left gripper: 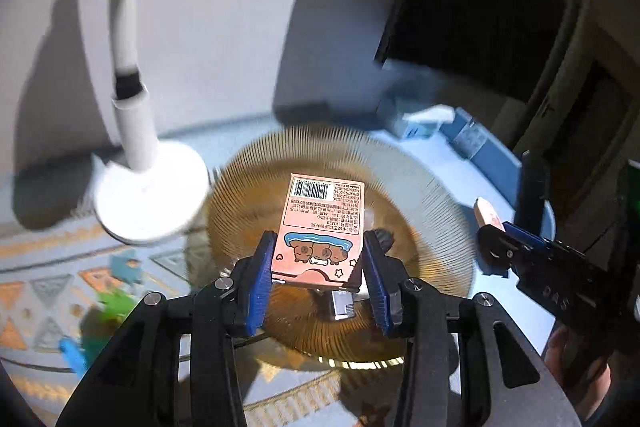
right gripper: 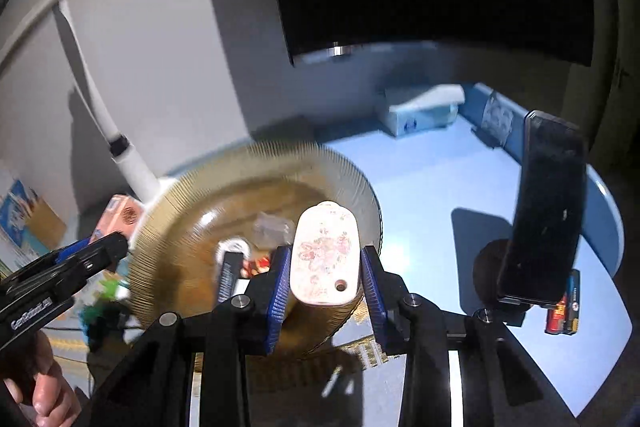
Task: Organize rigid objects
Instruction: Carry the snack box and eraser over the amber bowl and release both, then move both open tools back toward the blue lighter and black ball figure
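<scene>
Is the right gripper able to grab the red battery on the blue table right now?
Probably not yet. The right gripper is already shut on a white flowery case, so its fingers are full. The red battery lies off to the right, partly behind the black phone stand.

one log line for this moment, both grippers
left gripper: holds pink box | right gripper: holds white case | both above amber dish

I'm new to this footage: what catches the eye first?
The left hand-held gripper clamps a pink cartoon-printed card box over a ribbed amber glass dish. The right hand-held gripper grips a white floral oval case above the same dish.
</scene>
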A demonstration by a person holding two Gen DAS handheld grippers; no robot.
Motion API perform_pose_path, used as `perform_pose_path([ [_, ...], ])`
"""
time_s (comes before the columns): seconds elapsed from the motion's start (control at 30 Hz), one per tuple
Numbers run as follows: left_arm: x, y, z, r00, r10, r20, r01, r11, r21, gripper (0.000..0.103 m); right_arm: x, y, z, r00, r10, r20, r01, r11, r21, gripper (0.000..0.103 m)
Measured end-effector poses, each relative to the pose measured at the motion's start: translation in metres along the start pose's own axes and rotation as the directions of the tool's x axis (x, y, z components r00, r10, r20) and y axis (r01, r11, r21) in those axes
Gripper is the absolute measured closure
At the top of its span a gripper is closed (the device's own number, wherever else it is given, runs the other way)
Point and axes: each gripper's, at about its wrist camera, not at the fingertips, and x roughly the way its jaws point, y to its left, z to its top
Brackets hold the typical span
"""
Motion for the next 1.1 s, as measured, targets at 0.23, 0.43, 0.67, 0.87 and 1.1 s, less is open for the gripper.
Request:
perform_pose_path([
  [0.23, 0.044, -0.004, -0.01, 0.997, 0.036, -0.072, -0.035, 0.999, 0.018, 0.064, 0.032, 0.006, -0.006, 0.994, -0.089, -0.065, 0.085, 0.994, -0.069, 0.069],
  [0.43, 0.06, -0.002, -0.013, 0.994, 0.03, -0.108, -0.028, 0.999, 0.021, 0.059, 0.039, 0.013, -0.007, 0.99, -0.123, -0.068, 0.115, 0.987, -0.11, 0.069],
  [0.67, 0.007, 0.001, -0.003, 1.0, 0.019, 0.006, -0.019, 0.999, 0.034, 0.035, -0.001, 0.004, 0.0, 0.997, -0.076, 0.022, 0.077, 0.996, -0.041, 0.04],
  [0.87, -0.079, 0.028, -0.006, 0.991, -0.002, 0.133, 0.006, 1.0, -0.029, 0.035, -0.06, 0.019, 0.003, 0.993, -0.017, 0.113, 0.021, 0.999, -0.033, 0.032],
  [1.1, -0.181, 0.052, -0.046, 0.943, 0.121, 0.31, -0.119, 0.993, -0.025, 0.034, -0.109, 0.057, -0.022, 0.982, 0.104, 0.16, -0.096, 0.994, -0.057, 0.022],
])
